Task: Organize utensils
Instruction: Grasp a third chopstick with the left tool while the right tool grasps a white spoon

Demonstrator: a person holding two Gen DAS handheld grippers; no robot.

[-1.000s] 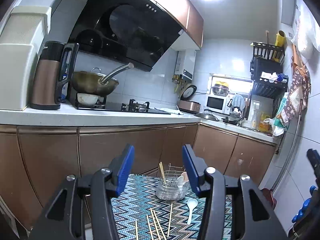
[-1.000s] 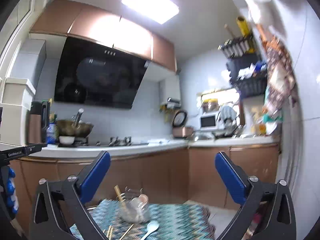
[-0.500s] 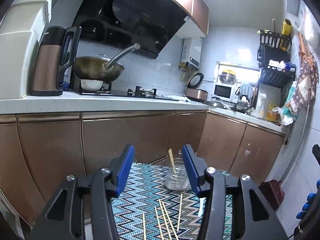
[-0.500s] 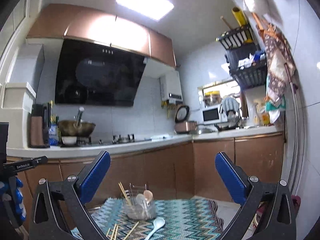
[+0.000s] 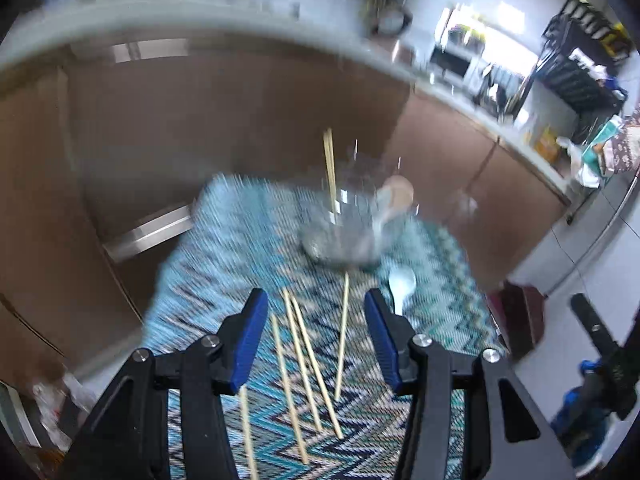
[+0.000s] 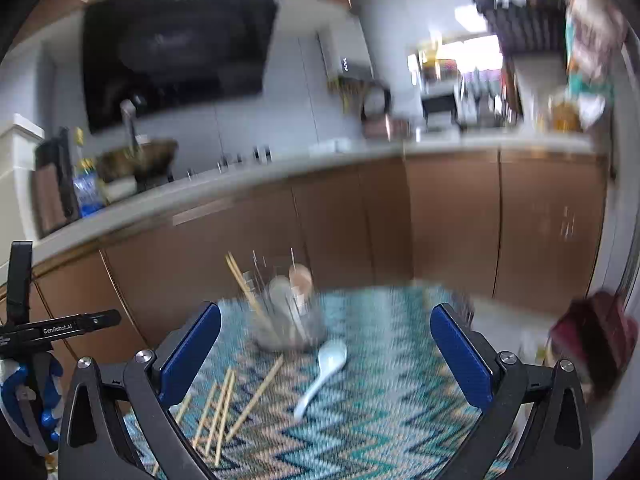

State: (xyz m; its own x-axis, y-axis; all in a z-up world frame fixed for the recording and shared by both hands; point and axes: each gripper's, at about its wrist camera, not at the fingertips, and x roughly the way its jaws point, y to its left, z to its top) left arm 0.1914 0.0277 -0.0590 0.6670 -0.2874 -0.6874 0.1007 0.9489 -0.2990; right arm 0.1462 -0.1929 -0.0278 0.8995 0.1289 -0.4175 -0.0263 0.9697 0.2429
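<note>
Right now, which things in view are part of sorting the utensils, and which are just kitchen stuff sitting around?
Part of the job:
- loose chopsticks lying on the zigzag cloth
- white spoon lying on the cloth
- clear holder already containing chopsticks and spoons
- left gripper and right gripper, both open and empty

Just lying about:
- wok on the stove
- microwave
- wall rack

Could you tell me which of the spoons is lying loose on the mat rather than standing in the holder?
It is the white spoon, flat on the zigzag mat just in front of the utensil holder; the tan spoon stands inside the holder.
</note>
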